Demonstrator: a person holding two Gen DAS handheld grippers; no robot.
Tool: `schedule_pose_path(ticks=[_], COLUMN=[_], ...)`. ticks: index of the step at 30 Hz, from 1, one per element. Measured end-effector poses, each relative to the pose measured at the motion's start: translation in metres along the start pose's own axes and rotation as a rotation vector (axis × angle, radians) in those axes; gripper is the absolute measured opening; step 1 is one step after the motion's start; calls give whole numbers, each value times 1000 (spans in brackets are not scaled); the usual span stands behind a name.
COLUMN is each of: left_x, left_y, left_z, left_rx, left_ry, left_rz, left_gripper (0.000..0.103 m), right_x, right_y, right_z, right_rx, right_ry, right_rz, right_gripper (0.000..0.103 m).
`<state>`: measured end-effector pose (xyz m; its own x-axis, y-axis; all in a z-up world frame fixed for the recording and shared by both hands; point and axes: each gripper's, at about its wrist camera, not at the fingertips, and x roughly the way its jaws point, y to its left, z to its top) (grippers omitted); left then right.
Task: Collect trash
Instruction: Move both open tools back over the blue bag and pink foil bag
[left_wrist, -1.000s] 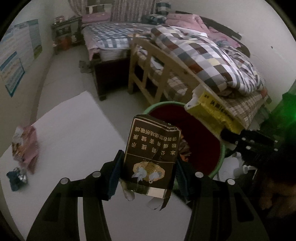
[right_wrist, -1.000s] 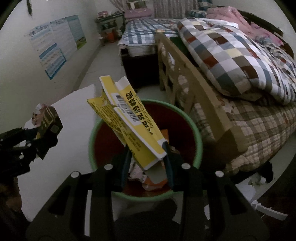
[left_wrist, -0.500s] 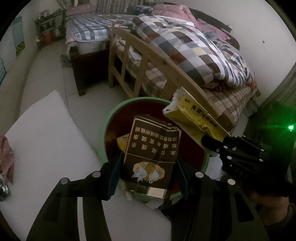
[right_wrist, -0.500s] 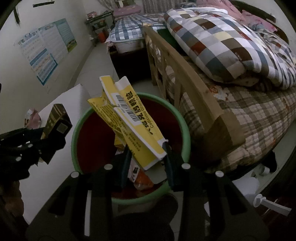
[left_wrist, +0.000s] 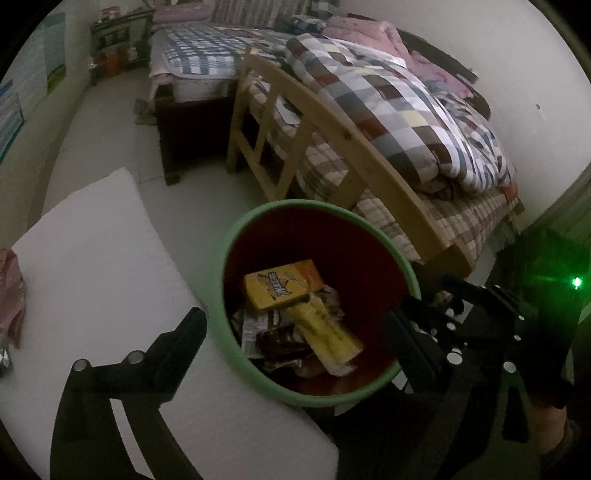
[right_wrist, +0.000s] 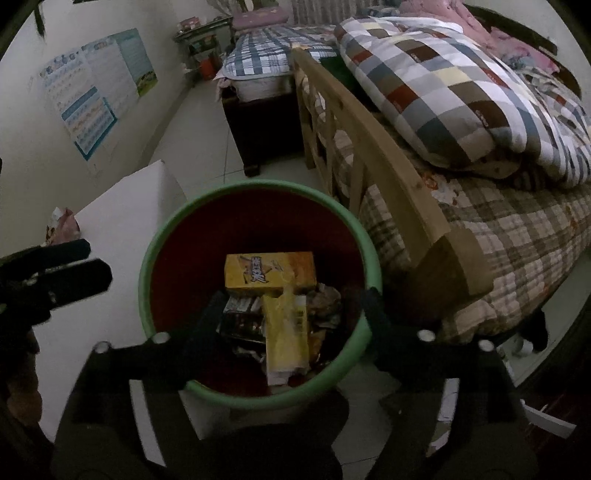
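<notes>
wooden bed frame (left_wrist: 332, 122) beside checked quilt (right_wrist: 461, 85); wall poster (right_wrist: 99, 92); white board (left_wrist: 92, 266) on floor

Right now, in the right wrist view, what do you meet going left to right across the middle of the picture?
Left claw → white board → green bin with a yellow box inside → wooden bed frame → checked quilt.

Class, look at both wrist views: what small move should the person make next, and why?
Probably swing the left gripper toward the pink wrapper on the white board. Both grippers' jaws have just been opening and are empty over the green bin, where the yellow pack now lies.
</notes>
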<state>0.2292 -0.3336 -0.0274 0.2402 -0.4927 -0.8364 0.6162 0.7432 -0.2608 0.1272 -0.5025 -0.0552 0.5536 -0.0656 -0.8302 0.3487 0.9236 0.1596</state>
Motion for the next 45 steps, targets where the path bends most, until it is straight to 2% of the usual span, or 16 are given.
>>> schedule_pose_path(ticks=[4,7,16,23,33,40,45], left_x=[-10,-17,-50,-90,-148,-191,-216], left_y=[8,14,45,84,151,192,215], left_z=[-2,-6,-25,-45,-93,-144,-175], left_rx=[-27,-44,-91,-148,-263,-363,-383], left_ry=[-18,-29,-65,-99,-151,-191,-188], left_rz=[-5,0,46,116,203,238,269], left_gripper=[95,95,95,95,95,95,95], right_x=[-5,-9,-22,-32,-40,-55,-59], right_y=[8,15,48,97,175,228,267], right_z=[1,1,1,0,-5,-18,-33], right_rx=[-16,-27,-77,-142,-227,-298,-331], right_ry=[-8,-15,-26,-38,-39,-46,-36], right_rz=[1,0,16,53,109,138,144], right_gripper=[94,97,98,98,98,98,98])
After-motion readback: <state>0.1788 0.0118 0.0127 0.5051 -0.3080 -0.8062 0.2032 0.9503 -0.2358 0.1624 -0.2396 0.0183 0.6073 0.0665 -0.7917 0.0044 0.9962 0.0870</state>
